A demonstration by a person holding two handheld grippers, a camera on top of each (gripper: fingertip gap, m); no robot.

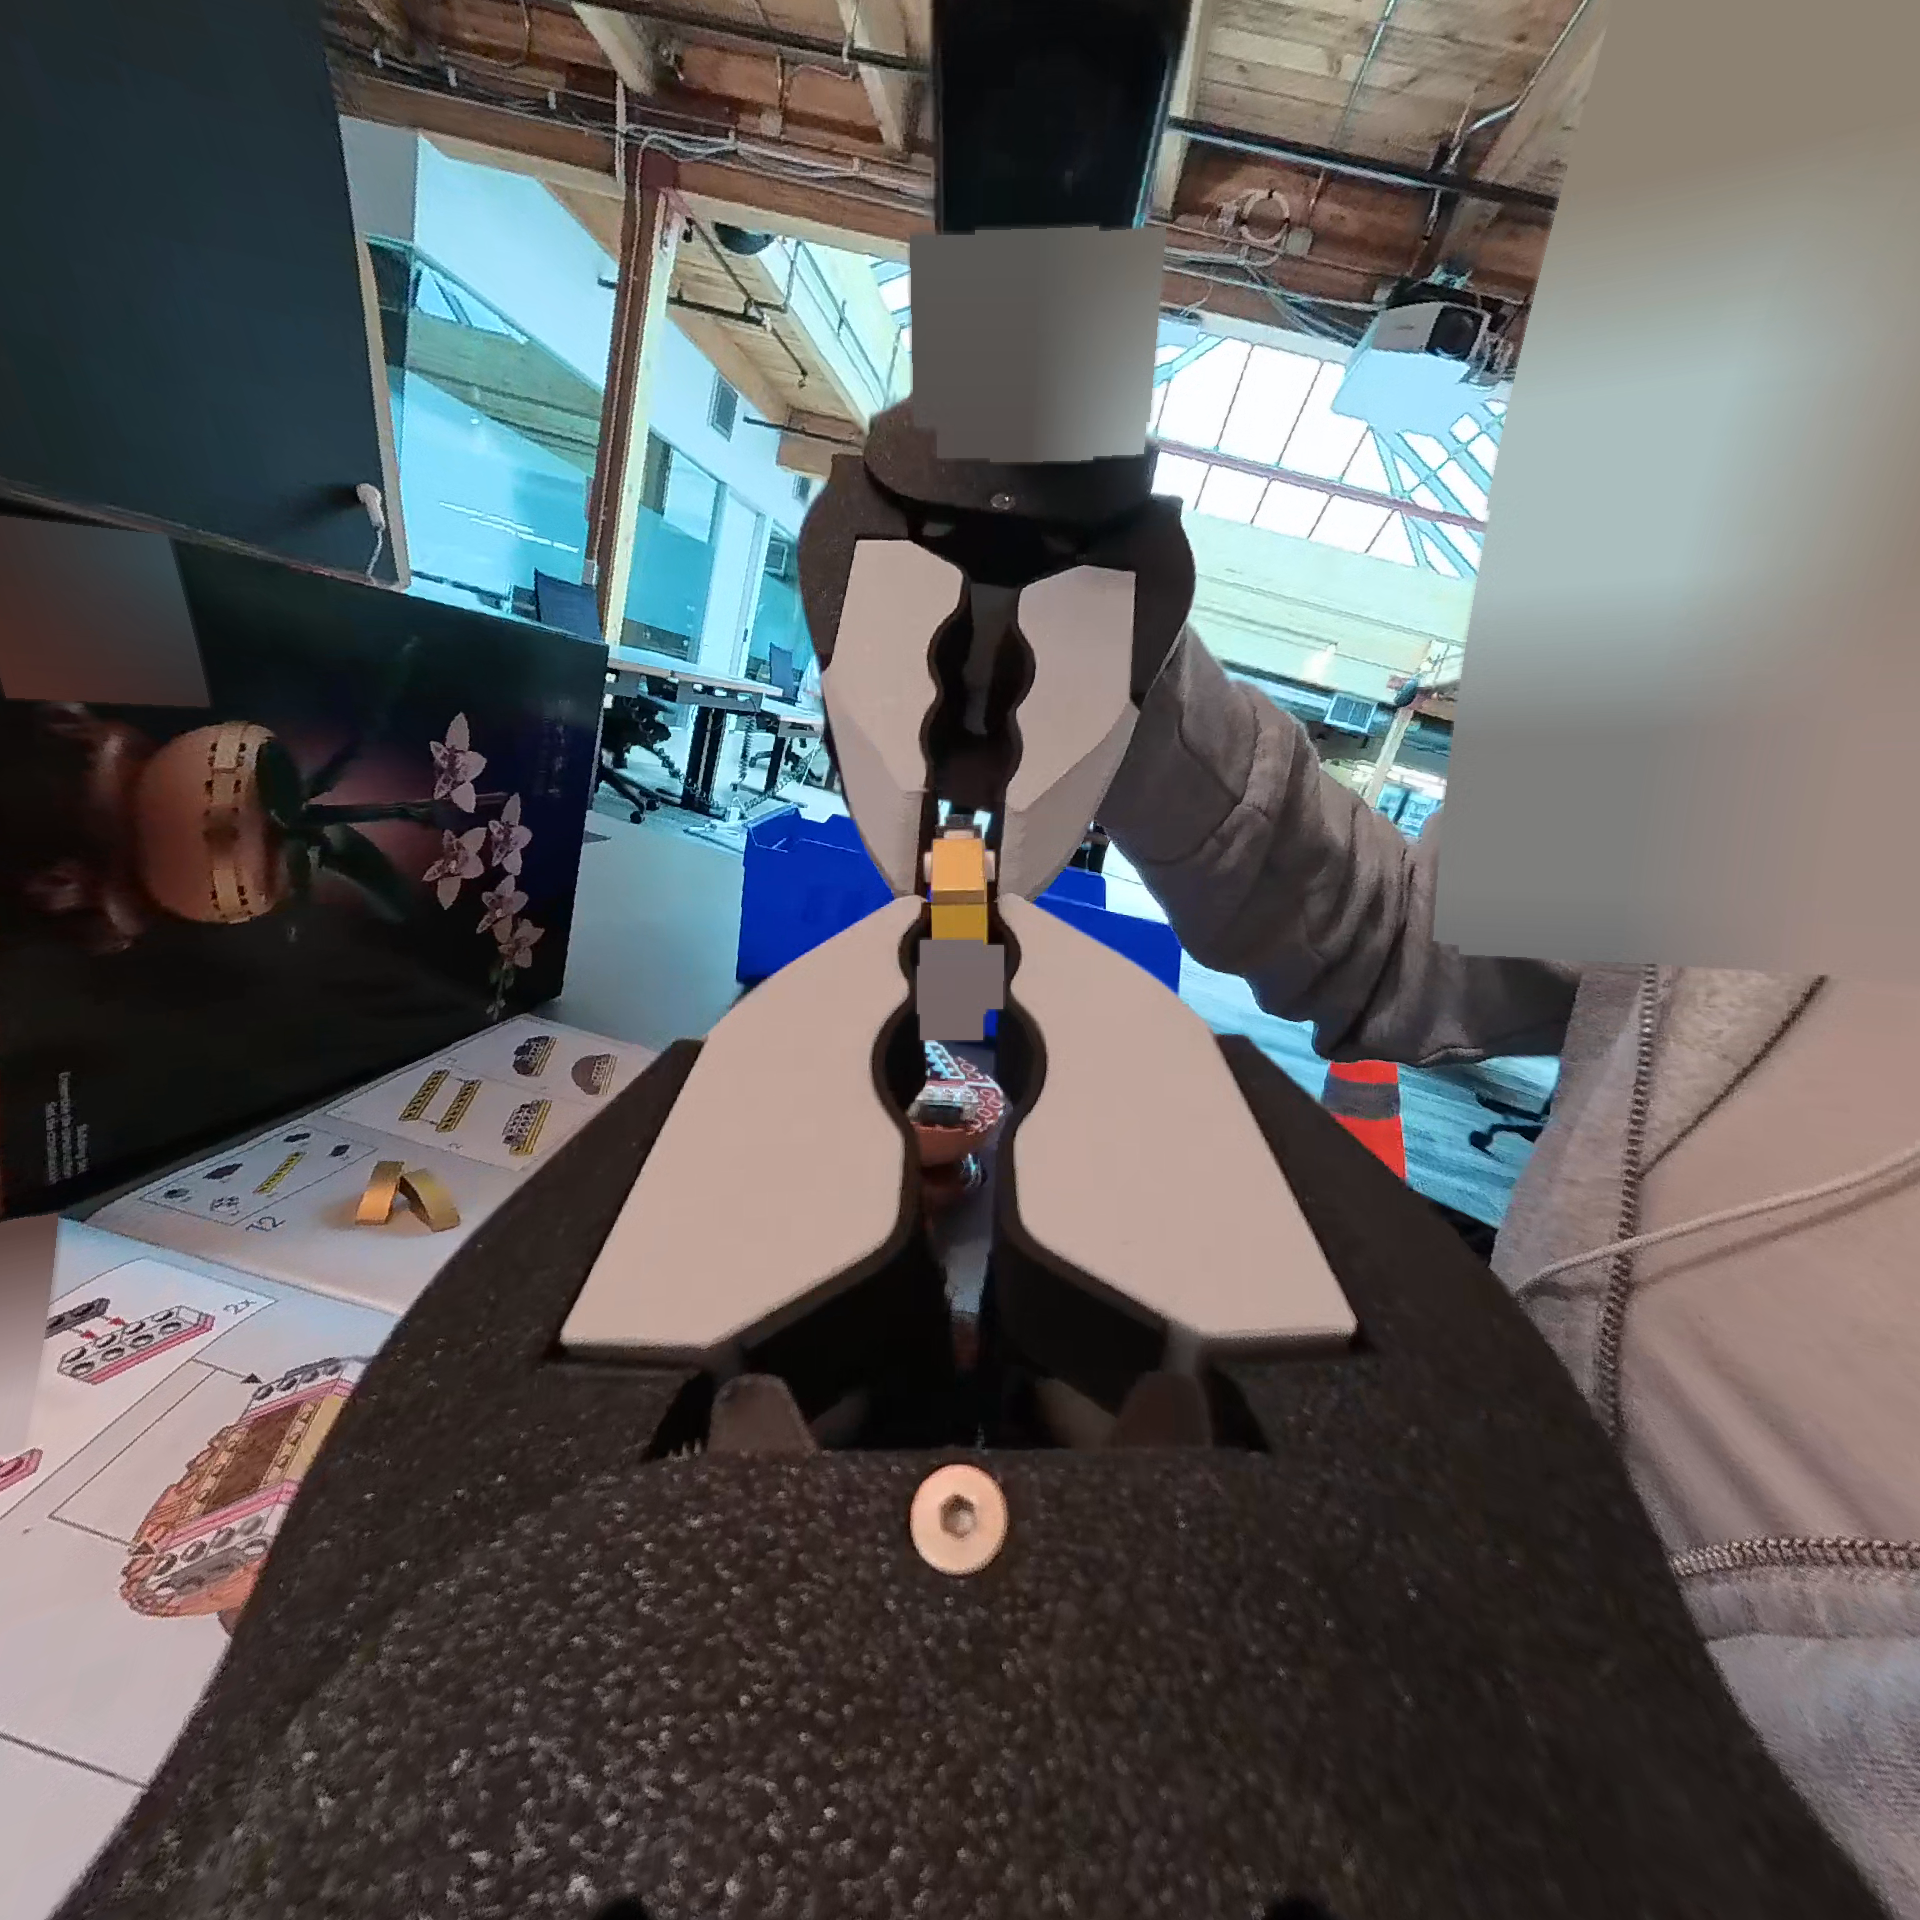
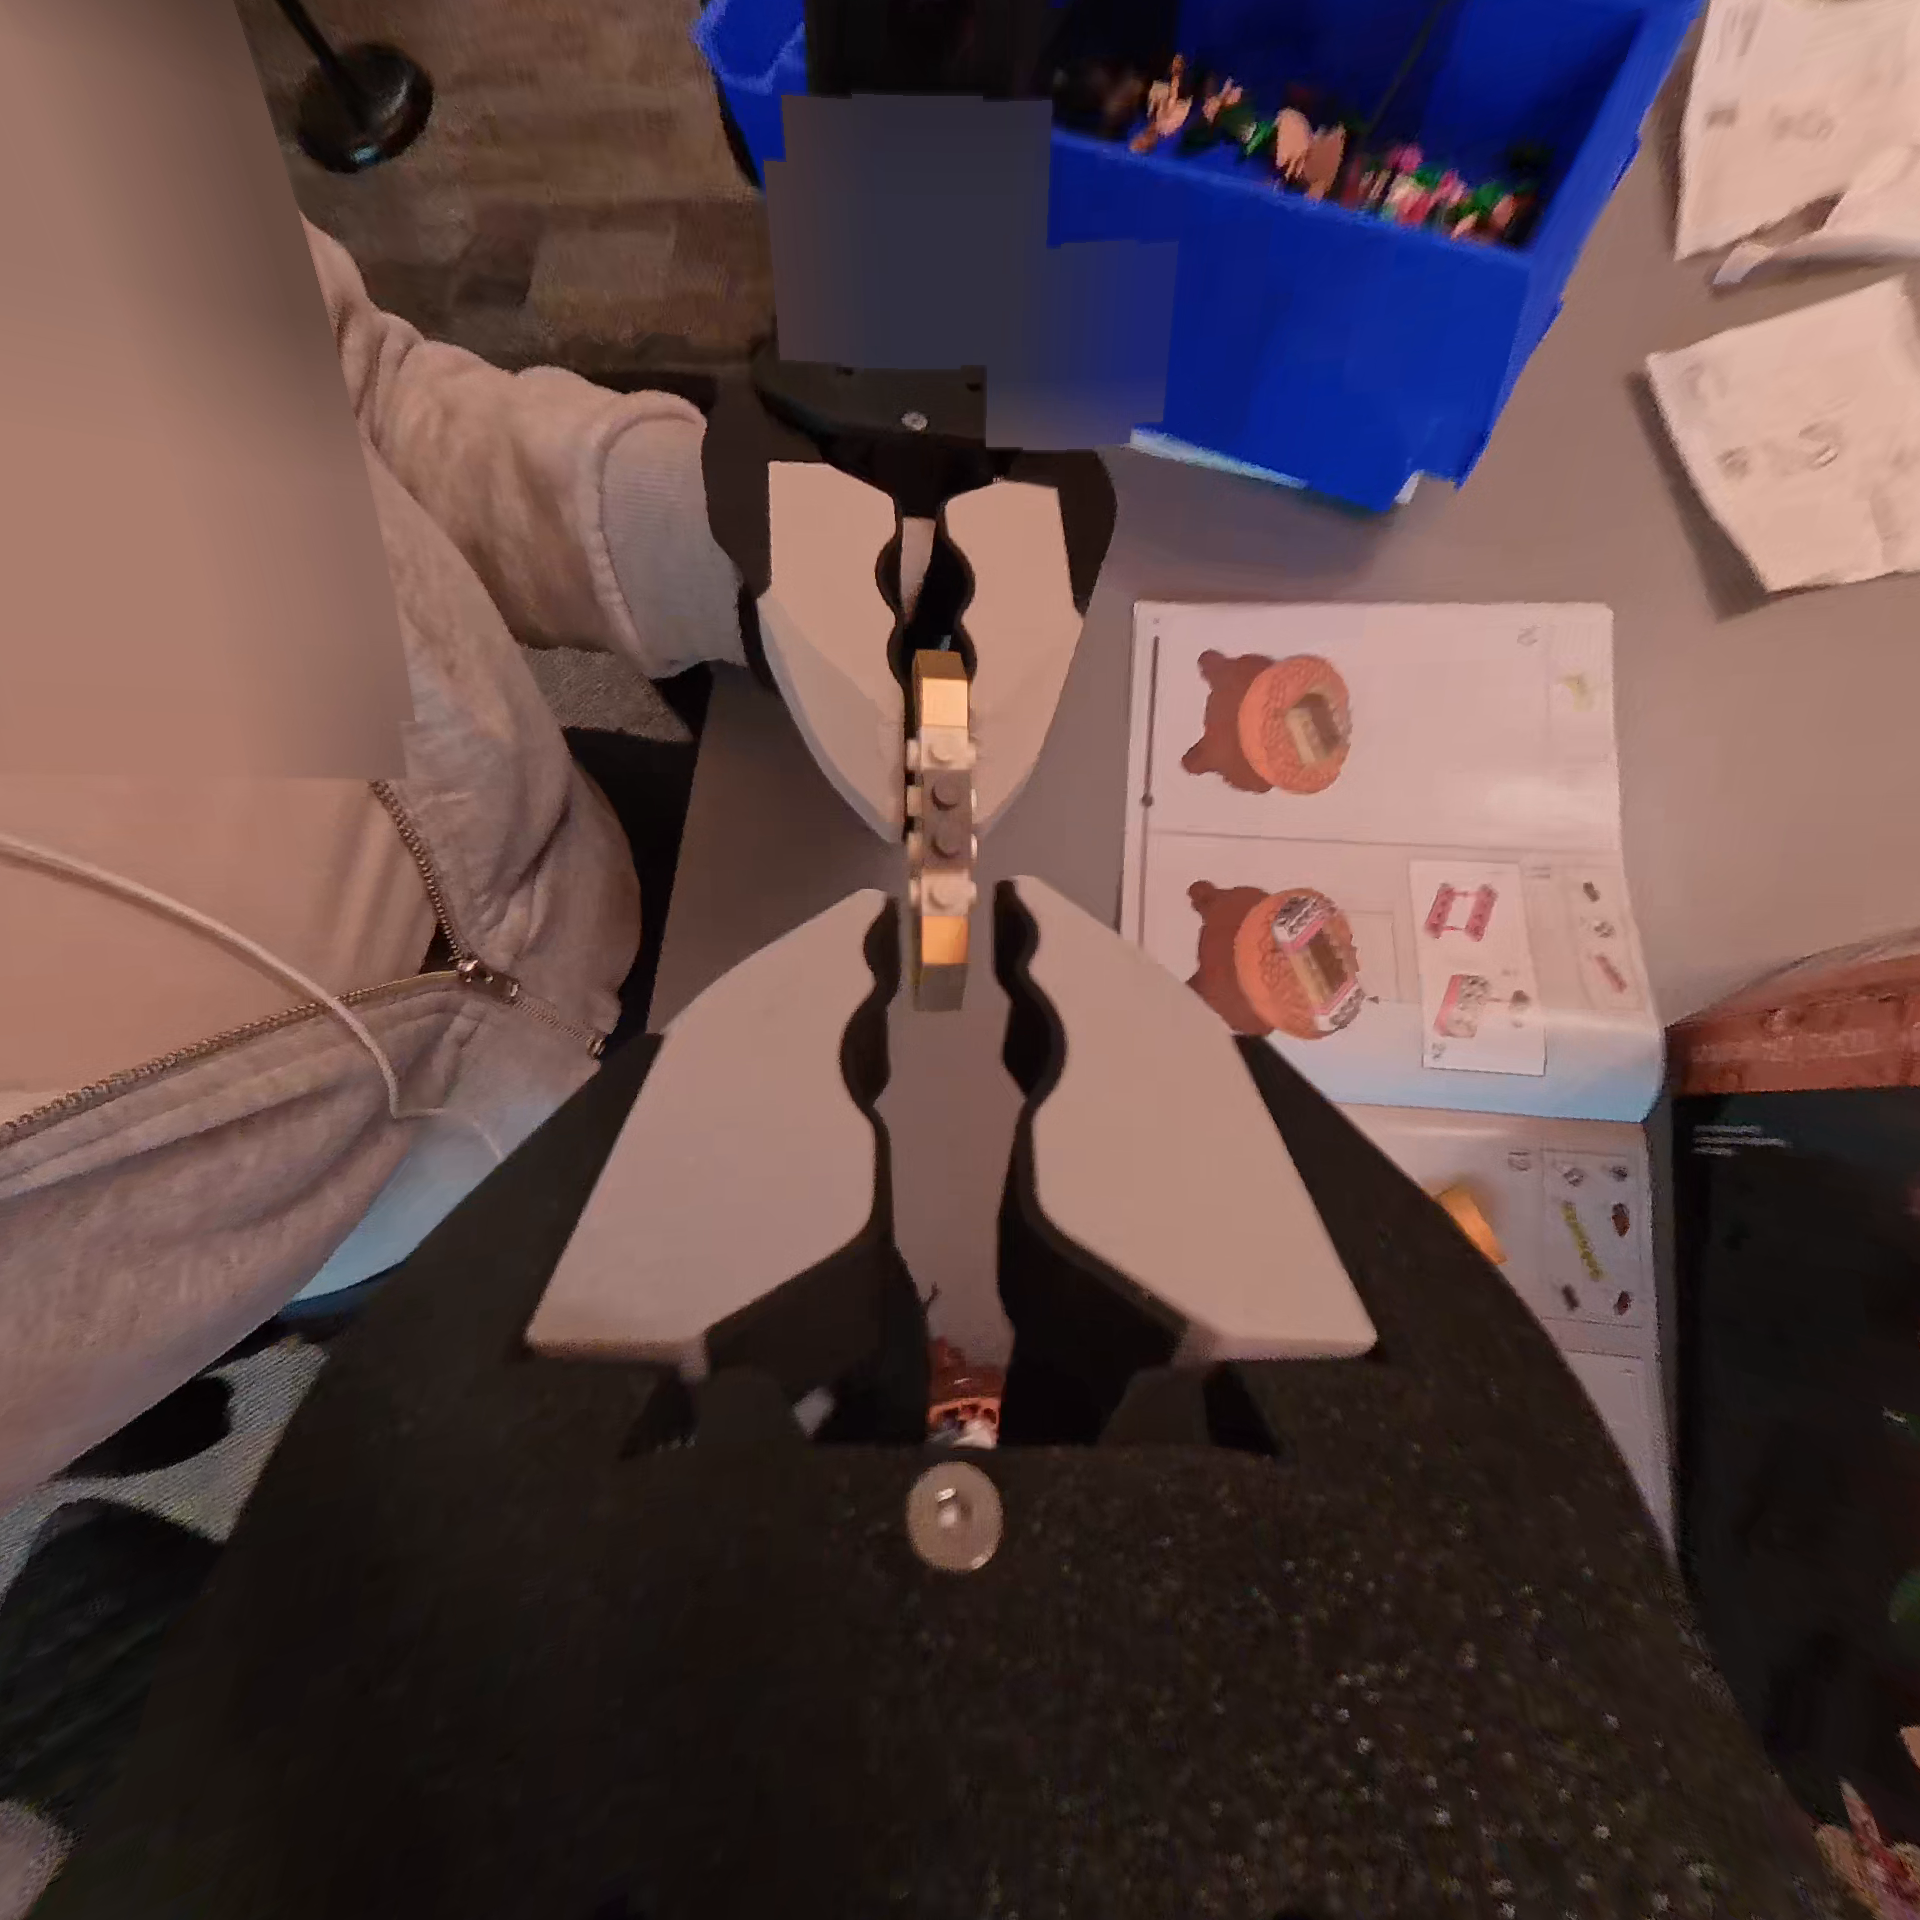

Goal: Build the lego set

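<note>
A small bar-shaped lego assembly (image 2: 943, 727), gold at both ends with grey studded plates in the middle, is held in the air between the two grippers, which face each other tip to tip. My left gripper (image 1: 966, 920) is shut on it; in the right wrist view it (image 2: 940, 826) clamps the grey middle. My right gripper (image 2: 943, 894) surrounds the lower gold end with a narrow dark gap on each side. In the left wrist view the right gripper (image 1: 958, 868) comes in from above the gold piece (image 1: 958, 904). A round brown-orange build (image 1: 951, 1132) sits below.
An open instruction booklet (image 2: 1382, 831) lies on the grey table, with two gold curved pieces (image 1: 405, 1195) on it. A dark set box (image 1: 291, 883) stands to the left. A blue bin (image 2: 1299, 312) of loose pieces is behind. Loose paper sheets (image 2: 1797, 436) lie far right. The person's grey hoodie is close by.
</note>
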